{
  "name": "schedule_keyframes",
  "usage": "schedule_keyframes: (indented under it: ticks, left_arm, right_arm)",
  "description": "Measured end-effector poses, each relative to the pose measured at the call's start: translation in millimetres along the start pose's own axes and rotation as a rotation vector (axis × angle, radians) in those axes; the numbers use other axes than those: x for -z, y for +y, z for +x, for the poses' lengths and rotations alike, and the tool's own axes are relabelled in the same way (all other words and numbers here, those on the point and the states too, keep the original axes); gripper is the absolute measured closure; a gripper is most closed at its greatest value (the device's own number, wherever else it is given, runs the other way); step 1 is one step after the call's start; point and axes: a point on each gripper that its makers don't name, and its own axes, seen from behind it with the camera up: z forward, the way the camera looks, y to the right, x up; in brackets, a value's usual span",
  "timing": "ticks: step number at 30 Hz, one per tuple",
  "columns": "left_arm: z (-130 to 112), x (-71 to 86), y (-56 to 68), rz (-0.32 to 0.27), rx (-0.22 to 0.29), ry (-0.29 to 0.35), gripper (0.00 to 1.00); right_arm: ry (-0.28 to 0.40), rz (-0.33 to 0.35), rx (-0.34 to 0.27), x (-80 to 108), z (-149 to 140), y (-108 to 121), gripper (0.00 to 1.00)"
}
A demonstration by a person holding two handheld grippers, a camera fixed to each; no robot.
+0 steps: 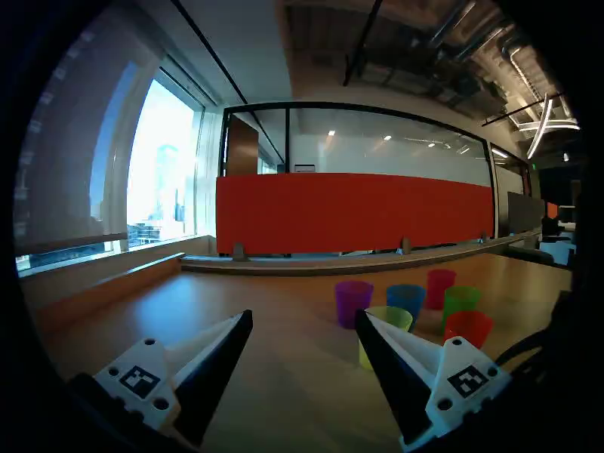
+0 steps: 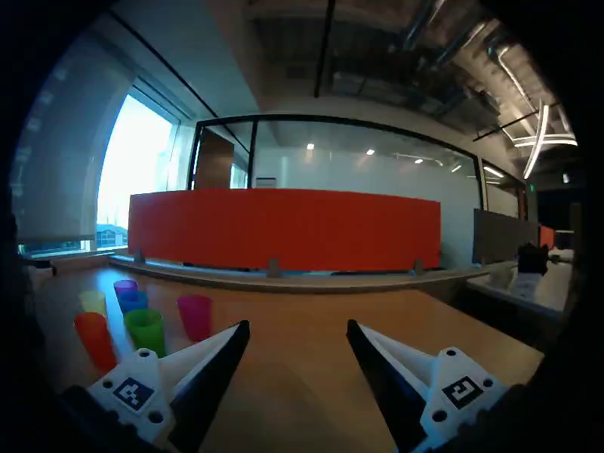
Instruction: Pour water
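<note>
Plastic cups, 6 in mixed colours, stand clustered on the wooden bench, at 4 o'clock in the left gripper view and 8 o'clock in the right. Left tongs and right tongs gape wide, empty. Pouring looks unstarted; every step remains.

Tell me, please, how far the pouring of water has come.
Nothing looks done yet. The left gripper and right gripper are open, holding nothing. The six cups stand upright on the table. Grasping a cup and pouring are all left.
</note>
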Motion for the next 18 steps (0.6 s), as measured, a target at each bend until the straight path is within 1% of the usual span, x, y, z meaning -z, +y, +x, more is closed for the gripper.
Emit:
schedule_keyframes:
  ticks: [3,9,14,18]
  left_arm:
    - [20,-0.9,-2.7,-0.005,-0.003,0.008,0.0]
    - [68,-6.2,-5.3,-0.038,-0.003,0.038,0.0]
    - [107,-11.4,-6.9,-0.054,-0.03,0.049,0.0]
    - [131,-14.4,-5.1,-0.068,-0.052,0.056,0.0]
  right_arm:
    - [0.009,0.017,0.012,0.3,18,-9,0.0]
    - [0.006,0.037,-0.001,-6.8,55,-21,0.0]
    - [0.007,0.054,-0.004,-14.6,86,-23,0.0]
    - [0.019,0.055,0.007,-19.7,112,-22,0.0]
